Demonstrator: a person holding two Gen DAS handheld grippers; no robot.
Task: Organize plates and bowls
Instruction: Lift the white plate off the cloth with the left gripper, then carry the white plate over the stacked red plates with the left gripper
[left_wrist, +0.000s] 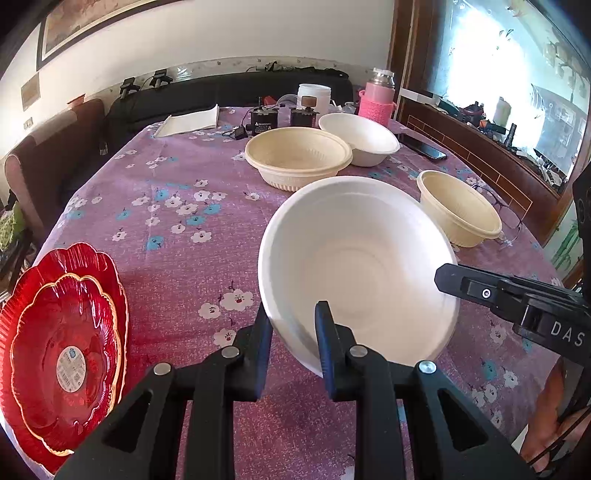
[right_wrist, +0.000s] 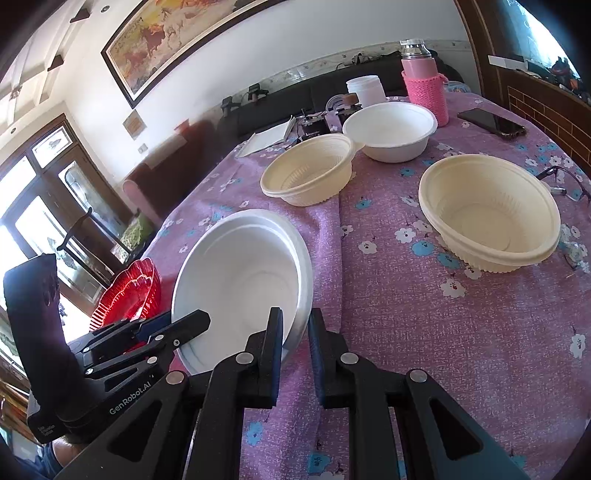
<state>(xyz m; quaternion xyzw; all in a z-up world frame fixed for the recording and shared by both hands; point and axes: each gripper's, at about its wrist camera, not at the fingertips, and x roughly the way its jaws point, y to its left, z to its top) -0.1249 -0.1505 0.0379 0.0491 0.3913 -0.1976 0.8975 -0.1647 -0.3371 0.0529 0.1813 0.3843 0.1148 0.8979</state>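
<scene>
Bowl in white foam (left_wrist: 358, 266), tilted and lifted off the purple floral tablecloth (left_wrist: 177, 177), is pinched at its rim from 2 sides. The left gripper (left_wrist: 293, 325) has its jaws nearly closed on the near rim; the right gripper (right_wrist: 295, 328) clamps the opposite edge likewise, probably to steady it for stacking. Beyond it sit 2 cream bowls (left_wrist: 297, 157) (left_wrist: 460, 208) and another white bowl (left_wrist: 360, 138). 2 red plates (left_wrist: 62, 354) lie nested at the left.
</scene>
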